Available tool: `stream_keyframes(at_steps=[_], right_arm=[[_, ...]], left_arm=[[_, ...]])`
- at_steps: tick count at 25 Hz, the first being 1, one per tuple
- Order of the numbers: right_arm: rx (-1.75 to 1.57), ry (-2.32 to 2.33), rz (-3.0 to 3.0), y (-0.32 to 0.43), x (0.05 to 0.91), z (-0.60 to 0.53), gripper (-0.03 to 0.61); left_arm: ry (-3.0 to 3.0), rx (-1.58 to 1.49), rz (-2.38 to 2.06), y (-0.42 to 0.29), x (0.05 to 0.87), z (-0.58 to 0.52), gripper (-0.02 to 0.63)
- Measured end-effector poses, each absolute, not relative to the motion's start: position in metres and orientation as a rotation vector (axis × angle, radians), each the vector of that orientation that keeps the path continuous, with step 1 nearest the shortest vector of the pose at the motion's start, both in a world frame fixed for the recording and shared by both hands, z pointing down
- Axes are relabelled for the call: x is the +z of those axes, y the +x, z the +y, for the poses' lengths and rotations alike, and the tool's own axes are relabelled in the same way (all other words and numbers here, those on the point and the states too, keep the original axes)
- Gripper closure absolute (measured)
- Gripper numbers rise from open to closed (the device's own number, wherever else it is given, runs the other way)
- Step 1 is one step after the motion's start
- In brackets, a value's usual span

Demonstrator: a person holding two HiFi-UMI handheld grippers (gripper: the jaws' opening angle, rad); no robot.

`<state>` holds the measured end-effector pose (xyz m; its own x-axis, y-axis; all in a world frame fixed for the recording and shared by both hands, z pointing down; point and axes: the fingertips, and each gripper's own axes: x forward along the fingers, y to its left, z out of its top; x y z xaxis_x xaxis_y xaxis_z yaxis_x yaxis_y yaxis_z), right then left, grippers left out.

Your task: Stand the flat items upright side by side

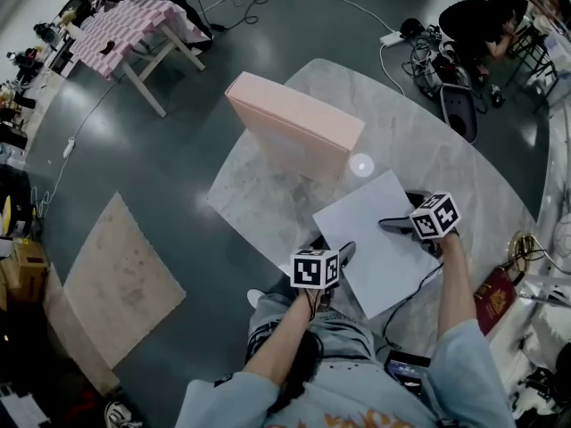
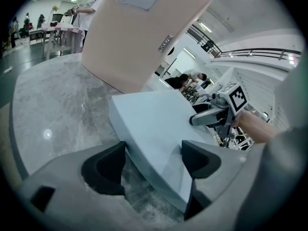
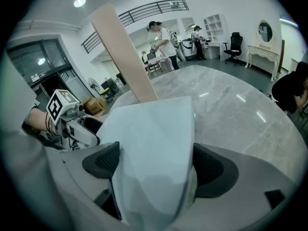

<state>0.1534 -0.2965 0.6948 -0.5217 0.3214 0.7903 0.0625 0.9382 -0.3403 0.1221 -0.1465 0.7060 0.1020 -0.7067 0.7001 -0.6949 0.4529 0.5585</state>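
The pale flat box (image 1: 379, 239) lies flat by the table's (image 1: 464, 176) near edge, in front of the upright pink box (image 1: 294, 127). Your right gripper (image 3: 154, 162) appears clamped on one corner, and your left gripper (image 2: 154, 160) gapes astride another. Close the left, then tip the box up evenly.

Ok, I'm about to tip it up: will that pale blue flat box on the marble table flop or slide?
Probably stiff: the pale blue flat box shows straight edges in the right gripper. It may slide on the polished marble table. Stood on its thin edge, it could tip easily.
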Motion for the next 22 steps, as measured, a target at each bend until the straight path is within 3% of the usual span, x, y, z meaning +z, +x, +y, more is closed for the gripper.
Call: stream_keyframes(at_steps=[22], right_arm=[[0.253,0.010,-2.343,0.175,0.617,-0.299,0.100]], left_arm=[[1.523,0.112,-1.730,0.109,0.640,-0.164,0.236]])
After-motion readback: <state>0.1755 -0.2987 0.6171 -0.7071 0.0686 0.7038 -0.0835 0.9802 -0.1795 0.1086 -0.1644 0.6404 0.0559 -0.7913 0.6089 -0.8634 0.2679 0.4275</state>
